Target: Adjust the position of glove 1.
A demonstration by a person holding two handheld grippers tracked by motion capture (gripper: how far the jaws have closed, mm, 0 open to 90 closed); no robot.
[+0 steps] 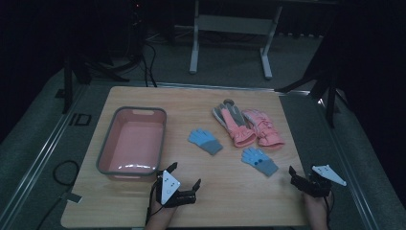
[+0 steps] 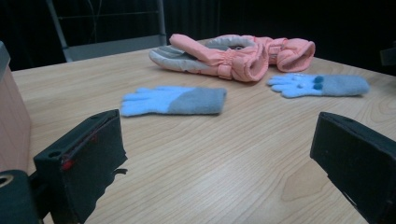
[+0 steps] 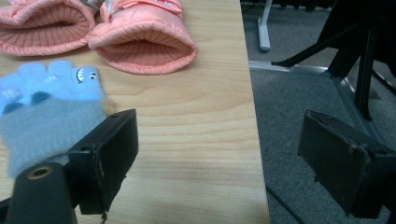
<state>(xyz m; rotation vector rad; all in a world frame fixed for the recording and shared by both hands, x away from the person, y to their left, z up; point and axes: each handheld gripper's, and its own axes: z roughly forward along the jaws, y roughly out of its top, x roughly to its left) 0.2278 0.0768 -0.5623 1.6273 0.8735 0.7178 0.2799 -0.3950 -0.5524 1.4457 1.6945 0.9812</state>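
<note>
Two small blue-and-grey knit gloves lie flat on the wooden table: one in the middle, the other nearer the right. Behind them two pink padded gloves lie side by side. My left gripper is low at the table's near edge, beside the basin's near right corner, open with bare wood between its jaws. My right gripper is at the near right corner, open and empty. Its left jaw is just right of the blue glove's grey cuff.
A pink basin with a grey rim stands empty on the left of the table. The table's right edge runs between my right jaws, with grey carpet beyond it. A white desk frame and dark stands are behind the table.
</note>
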